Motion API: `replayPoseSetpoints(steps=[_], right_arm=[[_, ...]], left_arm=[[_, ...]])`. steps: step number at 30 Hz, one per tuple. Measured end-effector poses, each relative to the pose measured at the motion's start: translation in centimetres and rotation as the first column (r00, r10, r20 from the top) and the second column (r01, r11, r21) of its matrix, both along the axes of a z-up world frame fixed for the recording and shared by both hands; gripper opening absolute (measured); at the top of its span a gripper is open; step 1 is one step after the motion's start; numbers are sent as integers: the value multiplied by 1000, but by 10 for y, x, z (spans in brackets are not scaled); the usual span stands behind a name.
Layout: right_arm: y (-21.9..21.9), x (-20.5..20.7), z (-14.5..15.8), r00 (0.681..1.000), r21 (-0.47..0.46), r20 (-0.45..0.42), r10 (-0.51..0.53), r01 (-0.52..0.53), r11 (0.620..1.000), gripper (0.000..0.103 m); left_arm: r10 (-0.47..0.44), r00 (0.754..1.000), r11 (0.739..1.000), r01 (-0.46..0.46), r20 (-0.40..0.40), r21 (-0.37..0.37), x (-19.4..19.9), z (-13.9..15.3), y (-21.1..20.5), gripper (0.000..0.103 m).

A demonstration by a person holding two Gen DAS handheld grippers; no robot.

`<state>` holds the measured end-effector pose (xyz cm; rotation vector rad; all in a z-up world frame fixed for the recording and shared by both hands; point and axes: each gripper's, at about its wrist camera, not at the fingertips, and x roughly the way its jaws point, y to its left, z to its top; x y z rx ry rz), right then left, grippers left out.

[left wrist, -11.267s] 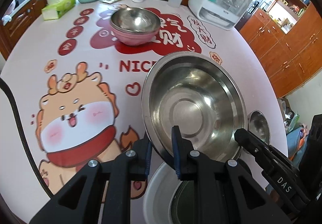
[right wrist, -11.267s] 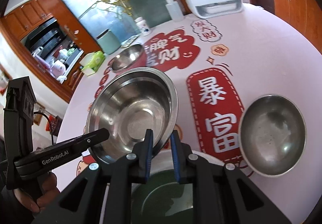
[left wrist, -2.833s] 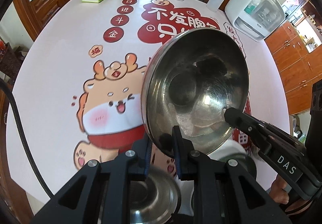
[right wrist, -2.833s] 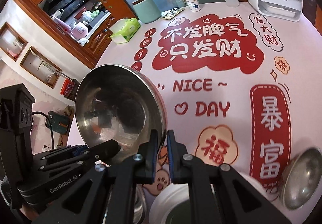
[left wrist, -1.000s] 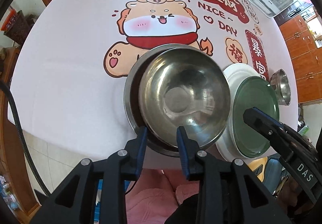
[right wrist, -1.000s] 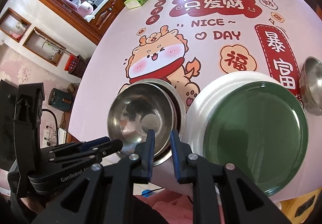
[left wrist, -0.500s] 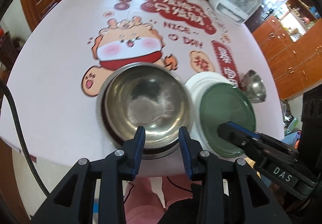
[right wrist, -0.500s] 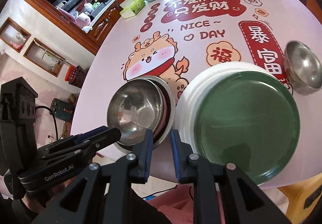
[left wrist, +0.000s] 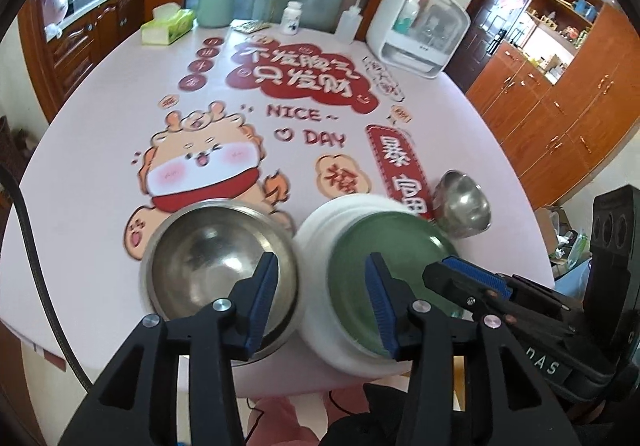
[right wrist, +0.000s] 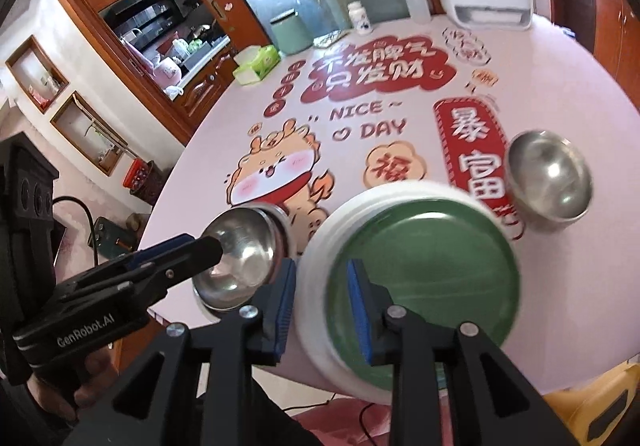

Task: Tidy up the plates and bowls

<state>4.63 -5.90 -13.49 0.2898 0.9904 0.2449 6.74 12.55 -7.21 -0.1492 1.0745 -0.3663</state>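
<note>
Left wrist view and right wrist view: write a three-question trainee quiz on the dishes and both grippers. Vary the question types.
1. True or false: the green plate lies on the white plate.
2. Which dish stands alone by the red banner? A) small steel bowl B) green plate C) tissue box
3. Fill in: neither the left gripper nor the right gripper holds a ____.

Key: 1 true. 2 A. 3 dish: both jaws have just been opening, empty, beside the stacked steel bowls.
</note>
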Motion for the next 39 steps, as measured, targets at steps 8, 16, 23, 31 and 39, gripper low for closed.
replayPoseSetpoints(steps=[8,16,23,31,39], right_arm=[[-41,-6,11,998,-102,67,20,-13,995,28],[-85,-9,20,992,-173,116,54,-33,984,42],[-116,-9,19,984,-244,142,111,-74,967,43],[-150,-1,16,970,-306,159,184,-129,943,51],[-179,13,6,963,-348,151,225,-162,924,54]], left_arm=[[11,1000,1000,-10,16,-20,2,5,-48,48],[29,999,999,-29,21,-33,1,5,-94,51],[66,998,997,-65,25,-41,-1,3,-131,54],[109,994,993,-107,27,-43,2,-3,-170,60],[149,989,988,-149,7,-29,11,-9,-198,72]])
